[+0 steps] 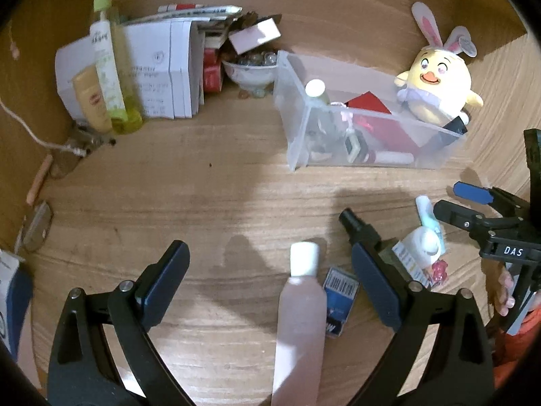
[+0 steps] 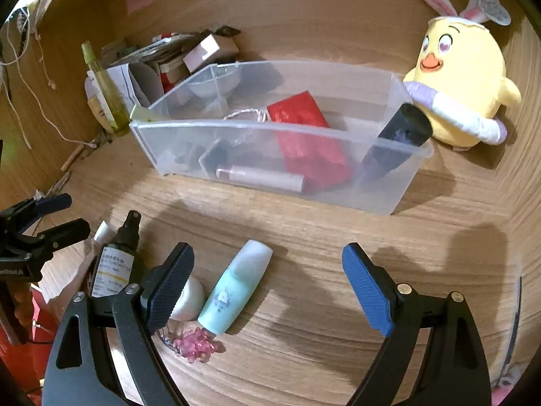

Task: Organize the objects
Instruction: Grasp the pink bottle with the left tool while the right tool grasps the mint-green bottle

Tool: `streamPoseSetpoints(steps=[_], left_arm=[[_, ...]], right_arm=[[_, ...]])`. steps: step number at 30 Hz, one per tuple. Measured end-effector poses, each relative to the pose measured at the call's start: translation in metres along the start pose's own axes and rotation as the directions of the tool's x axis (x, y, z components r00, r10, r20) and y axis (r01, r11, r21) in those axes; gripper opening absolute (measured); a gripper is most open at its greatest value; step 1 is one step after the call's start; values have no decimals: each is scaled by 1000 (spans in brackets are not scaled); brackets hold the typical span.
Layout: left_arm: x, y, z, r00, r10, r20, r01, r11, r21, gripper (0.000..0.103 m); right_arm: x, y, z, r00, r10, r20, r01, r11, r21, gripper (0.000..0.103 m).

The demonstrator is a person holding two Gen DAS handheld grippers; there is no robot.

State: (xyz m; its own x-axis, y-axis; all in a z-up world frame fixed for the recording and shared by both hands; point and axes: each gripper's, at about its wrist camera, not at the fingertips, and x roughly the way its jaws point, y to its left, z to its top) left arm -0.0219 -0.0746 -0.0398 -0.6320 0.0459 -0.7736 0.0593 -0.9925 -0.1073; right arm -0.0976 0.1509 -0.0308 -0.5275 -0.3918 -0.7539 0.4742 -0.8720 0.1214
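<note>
Your left gripper (image 1: 270, 277) is wide apart and holds nothing. Between its fingers a pink bottle (image 1: 299, 331) with a white cap lies flat on the bench (image 1: 203, 186), and a small blue box (image 1: 338, 296) lies just beside it. Your right gripper (image 2: 267, 284) is also wide apart and empty. A mint tube (image 2: 236, 287) lies tilted on the bench between its fingers, nearer to the left one, with a pink charm (image 2: 197, 345) at its lower end. A dark spray bottle (image 2: 116, 260) lies to the left. Behind them stands the clear bin (image 2: 236, 128), which holds a red packet (image 2: 304, 135). A yellow plush (image 2: 463, 84) sits at its right end.
</note>
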Motion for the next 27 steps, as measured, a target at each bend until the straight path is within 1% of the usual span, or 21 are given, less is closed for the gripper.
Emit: streamPoseSetpoints(steps=[3,5,6,7,9,10,12,14,17,18,19,21,22,24,25,27], left_arm=[[4,0,-4,1000,-10,-11,10,1000,0,97],[7,-2,-6,1000,-20,-22,20,1000,9,89],[8,-3,-6,999,-23,-29,23,1000,13,82],[11,-4,-6,999,-27,-38,28,999,18,78],[16,-6,-7,998,-32,-49,33,999,21,76],[18,-6,-7,998,-36,-54,37,999,21,72],[22,-7,-9,997,-42,-65,43,999,24,66],[22,-9,-9,998,-29,-60,32,999,43,66],[23,-9,-9,998,-32,-54,35,998,45,62],[23,-8,-9,998,-37,-51,39,998,44,56],[22,-7,-9,998,-42,-49,45,998,42,48],[22,-6,-9,997,-57,-48,59,998,35,38],[22,-5,-8,997,-53,-47,55,998,33,36],[22,-5,-9,998,-50,-39,51,998,38,32],[22,-5,-9,998,-46,-37,47,998,40,28],[23,-4,-8,999,-36,-34,37,999,39,23]], right_arm=[[2,1,-4,1000,-11,0,11,1000,8,88],[5,2,-6,1000,-18,-9,18,1000,9,88],[6,2,-6,1000,-16,-13,16,1000,11,87],[8,2,-7,1000,-12,-21,12,1000,15,86],[10,2,-8,1000,-9,-27,10,1000,22,86],[10,2,-8,1000,-11,-26,11,1000,23,86],[11,2,-7,999,-15,-29,15,1000,18,79],[12,3,-8,999,-12,-37,12,1000,10,74],[16,7,-9,998,1,-63,-2,1000,-11,60],[17,8,-10,998,8,-63,-9,1000,-15,58],[16,9,-10,998,9,-63,-10,1000,-17,57],[16,10,-10,998,9,-66,-10,1000,-24,48],[16,10,-10,998,7,-66,-9,1000,-28,47],[16,10,-11,998,-1,-64,-2,999,-43,38],[16,10,-11,998,4,-63,-7,999,-48,36],[16,9,-12,998,2,-61,-5,998,-56,26]])
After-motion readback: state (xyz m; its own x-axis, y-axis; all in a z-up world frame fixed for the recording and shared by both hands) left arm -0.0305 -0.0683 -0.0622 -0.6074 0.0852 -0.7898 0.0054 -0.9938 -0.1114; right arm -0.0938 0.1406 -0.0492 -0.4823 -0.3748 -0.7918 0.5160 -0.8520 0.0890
